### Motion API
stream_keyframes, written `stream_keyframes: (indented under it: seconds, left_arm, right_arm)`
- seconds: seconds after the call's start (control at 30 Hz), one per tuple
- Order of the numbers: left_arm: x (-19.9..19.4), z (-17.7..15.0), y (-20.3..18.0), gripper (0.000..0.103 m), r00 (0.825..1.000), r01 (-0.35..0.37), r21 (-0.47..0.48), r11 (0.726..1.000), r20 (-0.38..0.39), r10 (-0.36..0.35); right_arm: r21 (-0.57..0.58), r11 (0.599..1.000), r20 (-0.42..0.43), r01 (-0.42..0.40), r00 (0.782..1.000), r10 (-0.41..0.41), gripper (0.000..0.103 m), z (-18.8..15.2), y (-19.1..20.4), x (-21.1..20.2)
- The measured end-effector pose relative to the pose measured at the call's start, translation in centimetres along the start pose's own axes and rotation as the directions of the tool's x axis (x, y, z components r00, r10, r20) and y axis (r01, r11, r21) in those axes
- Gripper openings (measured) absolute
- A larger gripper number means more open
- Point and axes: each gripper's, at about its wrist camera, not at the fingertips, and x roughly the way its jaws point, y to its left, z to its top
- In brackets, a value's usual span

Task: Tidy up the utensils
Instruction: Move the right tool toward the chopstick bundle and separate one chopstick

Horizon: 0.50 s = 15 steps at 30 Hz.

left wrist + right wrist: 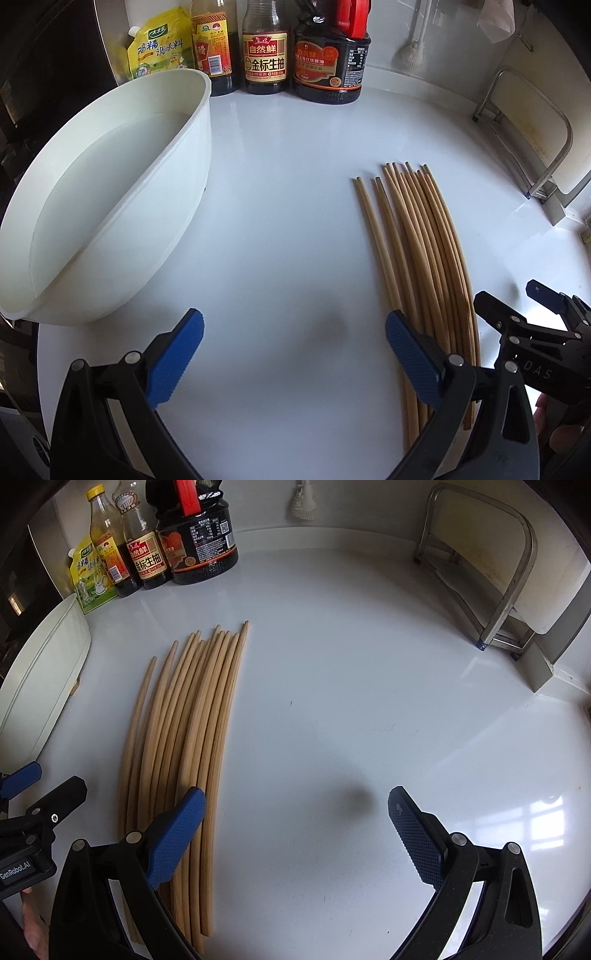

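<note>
Wooden chopsticks (pixel 184 738), about ten slim round ones, lie side by side on the glossy white counter (pixel 288 206), right of one smooth white tub (pixel 110 206) with nothing visible inside, three sauce bottles (pixel 266 48) behind, left gripper (pixel 295 350) and right gripper (pixel 295 834) both spread wide, holding nothing.

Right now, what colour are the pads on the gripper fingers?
Blue, with a fine textured grid, on black arms. The right gripper's pads show it best in the right wrist view.

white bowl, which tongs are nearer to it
Left. The left tongs hover just right of the white bowl; the right tongs are farther right, past the chopsticks.
</note>
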Motion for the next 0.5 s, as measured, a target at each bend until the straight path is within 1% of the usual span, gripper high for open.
stream_keyframes:
  seconds: [0.1, 0.5]
  left_arm:
    - [0.1, 0.08, -0.1, 0.097, 1.0, 0.004, 0.002, 1.0, 0.002, -0.004]
    - [0.34, -0.02, -0.71, 0.097, 1.0, 0.017, 0.011, 1.0, 0.0, -0.017]
  right_arm:
    - [-0.002, 1.0, 0.0, 0.011, 1.0, -0.011, 0.095, -0.09, 0.04, 0.18]
    - [-0.026, 1.0, -0.004, 0.011, 1.0, -0.012, 0.095, -0.29, 0.37, 0.22]
